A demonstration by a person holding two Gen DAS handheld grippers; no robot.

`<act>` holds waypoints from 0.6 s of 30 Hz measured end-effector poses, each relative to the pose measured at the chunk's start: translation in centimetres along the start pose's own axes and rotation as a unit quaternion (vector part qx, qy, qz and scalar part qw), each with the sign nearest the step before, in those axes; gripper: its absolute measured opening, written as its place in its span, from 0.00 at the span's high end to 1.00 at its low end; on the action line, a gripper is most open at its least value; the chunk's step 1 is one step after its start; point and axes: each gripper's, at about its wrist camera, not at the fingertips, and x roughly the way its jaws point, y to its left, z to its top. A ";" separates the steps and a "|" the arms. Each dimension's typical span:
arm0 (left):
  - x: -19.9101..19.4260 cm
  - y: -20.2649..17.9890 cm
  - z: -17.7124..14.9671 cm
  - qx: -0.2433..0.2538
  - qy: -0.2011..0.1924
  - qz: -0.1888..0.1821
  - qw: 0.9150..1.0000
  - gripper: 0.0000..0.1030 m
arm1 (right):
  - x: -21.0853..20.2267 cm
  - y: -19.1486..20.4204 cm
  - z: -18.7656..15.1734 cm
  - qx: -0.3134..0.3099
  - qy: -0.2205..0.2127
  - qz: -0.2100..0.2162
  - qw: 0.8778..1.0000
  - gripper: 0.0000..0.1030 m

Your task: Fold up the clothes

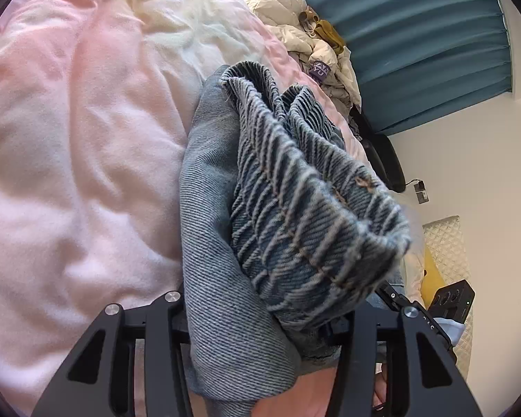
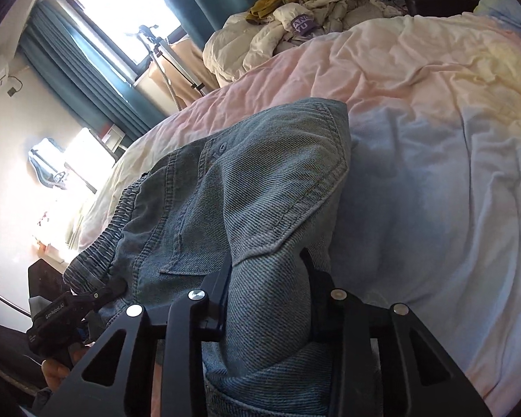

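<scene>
While the denim shorts (image 2: 246,187) are lifted over the pink bedcover (image 2: 416,80), a fold of the hem is pinched between the right gripper (image 2: 267,278) fingers. The bunched waistband is clamped by the left gripper (image 1: 260,312).

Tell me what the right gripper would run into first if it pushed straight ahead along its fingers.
The right gripper is already clamped on the blue denim shorts, so that bunched fabric comes first. Beyond it, probably the pink and white bedsheet, though depth is unclear.

Both wrist views close over jeans (image 1: 260,208), angled down; share pink duvet (image 2: 416,139)
</scene>
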 end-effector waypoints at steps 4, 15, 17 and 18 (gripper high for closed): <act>-0.3 -0.2 0.2 0.006 -0.013 -0.002 1.000 0.57 | -1.0 0.7 -0.7 0.000 -0.022 -0.003 1.000 0.70; -3.7 -2.6 -2.2 0.054 -0.059 0.000 0.997 0.62 | -5.5 2.7 -1.8 -0.019 -0.091 0.009 0.996 0.76; -4.3 -3.2 -2.6 0.064 -0.065 0.000 0.996 0.62 | -5.9 2.7 -1.8 -0.015 -0.097 0.014 0.995 0.76; -4.6 -3.6 -2.8 0.070 -0.067 0.000 0.995 0.63 | -6.2 2.7 -1.8 -0.015 -0.100 0.015 0.995 0.76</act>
